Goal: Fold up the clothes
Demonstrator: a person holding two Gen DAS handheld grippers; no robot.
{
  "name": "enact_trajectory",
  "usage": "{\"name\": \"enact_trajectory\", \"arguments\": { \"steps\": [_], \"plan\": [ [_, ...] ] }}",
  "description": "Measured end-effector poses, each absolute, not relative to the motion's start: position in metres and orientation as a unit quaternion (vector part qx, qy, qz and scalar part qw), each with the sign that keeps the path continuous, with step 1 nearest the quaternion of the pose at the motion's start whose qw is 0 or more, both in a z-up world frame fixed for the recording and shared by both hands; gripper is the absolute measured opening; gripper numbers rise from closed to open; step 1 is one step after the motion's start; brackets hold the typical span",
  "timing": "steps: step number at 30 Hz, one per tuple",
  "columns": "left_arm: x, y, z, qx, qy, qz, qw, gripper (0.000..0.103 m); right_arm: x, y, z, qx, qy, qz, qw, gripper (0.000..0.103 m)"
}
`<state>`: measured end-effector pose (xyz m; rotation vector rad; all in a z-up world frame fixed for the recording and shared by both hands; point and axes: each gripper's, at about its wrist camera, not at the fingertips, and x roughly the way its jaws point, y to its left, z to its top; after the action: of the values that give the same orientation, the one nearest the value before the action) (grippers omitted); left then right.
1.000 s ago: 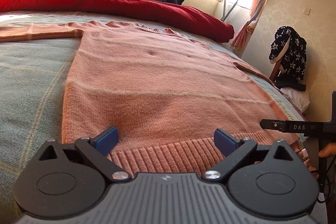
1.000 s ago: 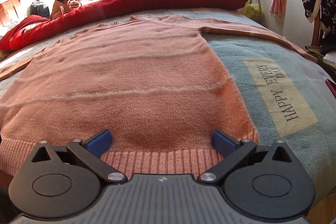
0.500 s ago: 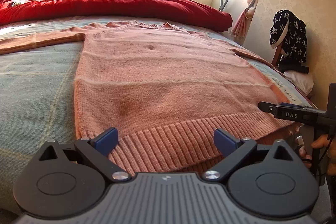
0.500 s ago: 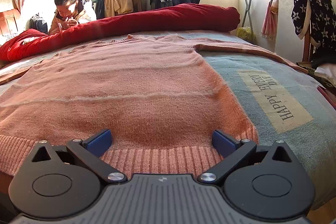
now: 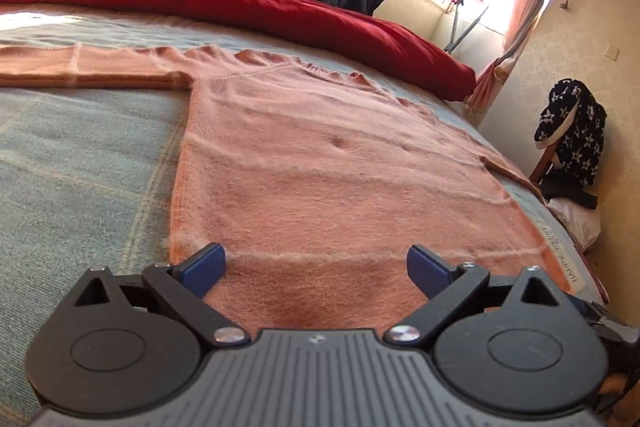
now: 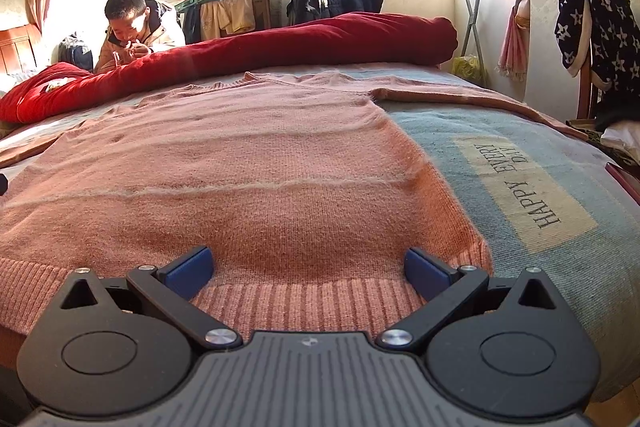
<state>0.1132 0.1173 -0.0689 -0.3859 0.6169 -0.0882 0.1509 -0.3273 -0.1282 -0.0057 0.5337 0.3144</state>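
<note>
A bed [image 6: 500,147] with a blue-grey checked cover fills the room, and a rolled red quilt [image 6: 320,43] lies along its far side, toward twelve o'clock. A pink sweater [image 5: 320,179] is spread flat on the cover, sleeves stretched out toward nine and three o'clock, ribbed hem at six. A person [image 6: 136,31] leans on the quilt near eleven o'clock. A star-patterned garment [image 6: 600,27] hangs on a chair at two o'clock. The left gripper [image 5: 316,269] sits low over the sweater's body, fingers spread wide, gripping nothing. The right gripper [image 6: 308,269] is over the hem, equally wide and empty.
</note>
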Motion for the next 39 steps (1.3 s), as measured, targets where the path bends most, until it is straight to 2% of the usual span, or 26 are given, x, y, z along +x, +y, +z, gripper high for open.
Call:
{"name": "enact_trajectory", "arguments": {
  "steps": [7, 12, 16, 23, 39],
  "plan": [
    [0.074, 0.09, -0.051, -0.164, 0.291, -0.084, 0.939, 0.097, 0.148, -0.326, -0.13, -0.005, 0.254, 0.152, 0.955, 0.103],
    [0.065, 0.059, -0.07, -0.118, 0.323, -0.085, 0.935, 0.097, 0.147, -0.326, -0.128, -0.008, 0.258, 0.156, 0.953, 0.103],
    [0.058, 0.05, -0.072, -0.086, 0.316, -0.078, 0.942, 0.097, 0.145, -0.332, -0.122, -0.016, 0.272, 0.171, 0.947, 0.103],
    [0.06, 0.06, -0.072, -0.125, 0.313, -0.084, 0.938, 0.099, 0.144, -0.346, -0.105, 0.017, 0.279, 0.191, 0.941, 0.103],
    [0.06, 0.063, -0.075, -0.132, 0.307, -0.092, 0.938, 0.099, 0.15, -0.367, -0.117, 0.013, 0.283, 0.191, 0.94, 0.103]
  ]
}}
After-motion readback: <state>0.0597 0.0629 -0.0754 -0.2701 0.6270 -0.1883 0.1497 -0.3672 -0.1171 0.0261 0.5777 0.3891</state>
